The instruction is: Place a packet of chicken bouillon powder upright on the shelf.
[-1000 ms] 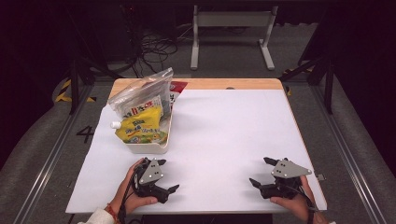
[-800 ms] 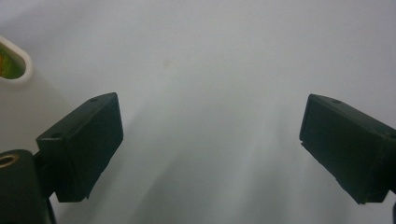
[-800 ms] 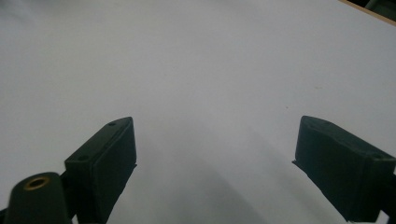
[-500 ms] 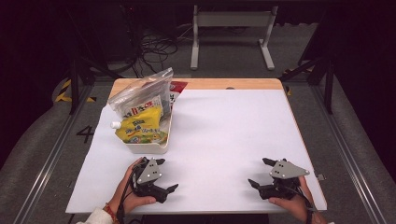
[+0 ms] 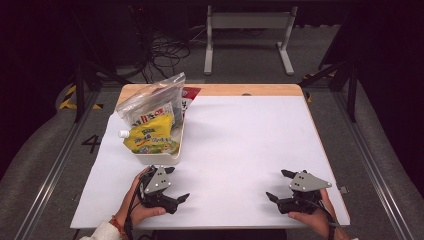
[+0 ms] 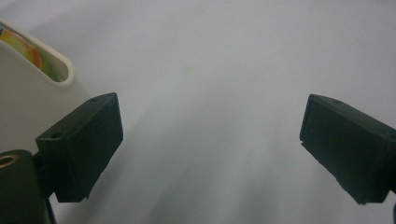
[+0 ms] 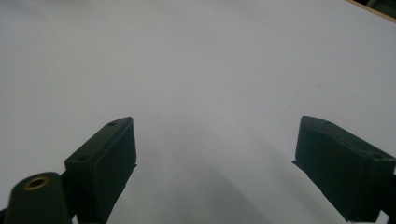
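My left gripper rests low on the white table top near the front left, held by a hand, jaws wide open and empty. Just behind it stands a white tub holding a yellow spouted pouch and a clear bag of snack packets. In the left gripper view my left gripper is open over bare table, with the tub's corner at the left. My right gripper sits near the front right, also open and empty. In the right gripper view my right gripper spans bare white surface.
A red packet lies behind the tub at the table's far edge. The wooden rim runs along the back. A metal stand and cables are on the floor beyond. A wide stretch of white surface separates the grippers.
The right gripper has drifted very slightly left and toward the near edge. The left gripper and the tub's contents have stayed put.
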A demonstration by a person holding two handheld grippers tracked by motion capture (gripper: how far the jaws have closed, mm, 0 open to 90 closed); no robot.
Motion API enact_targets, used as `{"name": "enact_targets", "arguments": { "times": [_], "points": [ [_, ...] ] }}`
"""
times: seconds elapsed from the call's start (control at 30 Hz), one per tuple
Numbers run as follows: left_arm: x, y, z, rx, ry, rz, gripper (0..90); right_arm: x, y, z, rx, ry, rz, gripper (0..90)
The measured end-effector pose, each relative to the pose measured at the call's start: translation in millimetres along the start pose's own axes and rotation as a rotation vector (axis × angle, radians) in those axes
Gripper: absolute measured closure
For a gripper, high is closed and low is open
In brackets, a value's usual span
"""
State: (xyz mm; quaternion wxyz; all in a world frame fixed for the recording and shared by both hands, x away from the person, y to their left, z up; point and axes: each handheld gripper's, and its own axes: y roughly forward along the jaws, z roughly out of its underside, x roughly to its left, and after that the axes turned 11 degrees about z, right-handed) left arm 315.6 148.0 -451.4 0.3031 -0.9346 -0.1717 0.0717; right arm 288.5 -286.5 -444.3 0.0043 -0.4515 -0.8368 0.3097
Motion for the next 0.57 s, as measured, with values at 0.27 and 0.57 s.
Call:
{"name": "enact_targets", "arguments": {
  "times": [0.27,0.57],
  "points": [
    [6.1,-1.6,-0.3,-0.008,-0.009,-0.004,6.8,-0.4,-1.9,0.7,-0.009,0.015,0.015,13.0],
    [9.6,-2.6,0.3,-0.012,-0.011,-0.004,7.4,0.9,-0.7,1.6,0.01,0.016,0.027,12.9]
  ]
}}
